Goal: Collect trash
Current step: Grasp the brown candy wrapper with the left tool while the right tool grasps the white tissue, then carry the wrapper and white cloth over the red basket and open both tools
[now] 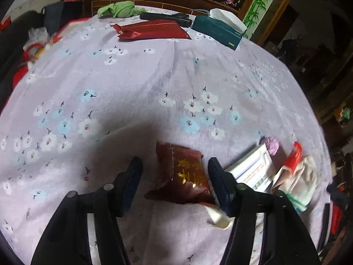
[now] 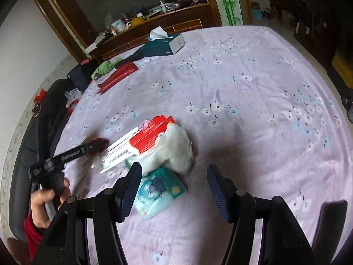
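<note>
My left gripper (image 1: 175, 165) is open, its fingers on either side of a dark red packet with gold writing (image 1: 182, 176) lying on the lilac flowered cloth (image 1: 132, 77). A white and red box (image 1: 253, 170), crumpled white paper (image 1: 306, 176) and a purple scrap (image 1: 271, 144) lie to its right. My right gripper (image 2: 174, 174) is open above the cloth, near a teal wrapper (image 2: 158, 190), white crumpled paper (image 2: 176, 145) and the red and white box (image 2: 143, 143). The left gripper (image 2: 72, 153) shows at the left of the right wrist view, over the dark red packet (image 2: 98, 145).
At the far edge lie a teal tissue box (image 1: 218, 29), a long red packet (image 1: 152, 31), a green cloth (image 1: 119, 10) and a black remote (image 1: 167, 17). A cluttered wooden sideboard (image 2: 154, 19) stands behind. A dark chair (image 2: 44, 114) sits at the left.
</note>
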Tool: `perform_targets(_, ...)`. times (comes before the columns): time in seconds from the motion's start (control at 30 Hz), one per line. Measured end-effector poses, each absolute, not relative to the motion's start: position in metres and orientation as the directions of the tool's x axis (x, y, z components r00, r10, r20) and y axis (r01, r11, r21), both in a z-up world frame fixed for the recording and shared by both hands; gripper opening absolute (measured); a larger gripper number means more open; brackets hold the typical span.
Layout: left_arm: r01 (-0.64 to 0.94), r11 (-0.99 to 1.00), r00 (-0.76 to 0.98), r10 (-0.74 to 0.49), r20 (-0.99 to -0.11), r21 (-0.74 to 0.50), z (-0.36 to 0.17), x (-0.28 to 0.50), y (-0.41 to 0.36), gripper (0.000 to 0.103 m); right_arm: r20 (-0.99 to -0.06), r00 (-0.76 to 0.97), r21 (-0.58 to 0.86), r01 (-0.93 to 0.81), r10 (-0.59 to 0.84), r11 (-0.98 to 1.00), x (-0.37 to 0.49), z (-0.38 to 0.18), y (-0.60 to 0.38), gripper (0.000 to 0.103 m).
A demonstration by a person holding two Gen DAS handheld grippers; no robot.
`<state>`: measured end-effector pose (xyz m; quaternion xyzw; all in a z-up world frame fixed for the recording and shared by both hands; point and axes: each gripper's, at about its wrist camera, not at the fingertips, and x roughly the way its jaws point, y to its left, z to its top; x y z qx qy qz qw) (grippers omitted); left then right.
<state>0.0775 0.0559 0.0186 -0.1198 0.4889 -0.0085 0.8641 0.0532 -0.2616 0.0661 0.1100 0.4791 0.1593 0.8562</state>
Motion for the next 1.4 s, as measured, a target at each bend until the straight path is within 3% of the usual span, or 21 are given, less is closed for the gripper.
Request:
perform_targets(0.07, -0.098, 0.976, 0.534, -0.112, -0.838, -0.193, 0.019, 0.073, 0.055, 0.036, -0.792, 0.488, 0.331, -0.161, 0.367, 0.930, 0.067, 0.059, -0.257, 0.065)
perform_targets(0.3, -0.093, 0.956, 0.573, -0.178, -0.800, -0.279, 0.028, 0.047, 0.066, 0.035, -0.808, 0.442, 0.345, -0.181, 0.390, 0.921, 0.093, 0.034, -0.236, 0.065)
perform_targets(0.37, -0.081, 0.956, 0.595, -0.180, -0.784, -0.282, 0.034, 0.038, 0.065, 0.035, -0.806, 0.431, 0.353, -0.198, 0.405, 0.914, 0.092, 0.027, -0.230, 0.037)
perform_targets(0.47, -0.051, 0.961, 0.627, -0.180, -0.758, -0.270, 0.046, 0.024, 0.055, 0.035, -0.792, 0.464, 0.333, -0.217, 0.397, 0.918, 0.080, 0.032, -0.229, 0.026)
perform_targets(0.87, 0.141, 0.947, 0.700, -0.301, -0.648, -0.288, 0.095, -0.035, -0.013, 0.035, -0.644, 0.652, 0.294, -0.272, 0.400, 0.916, -0.012, 0.098, -0.264, 0.025)
perform_targets(1.4, 0.331, 0.909, 0.655, -0.415, -0.631, -0.254, 0.109, -0.077, -0.097, 0.035, -0.579, 0.730, 0.326, -0.203, 0.364, 0.923, -0.092, 0.110, -0.320, 0.025)
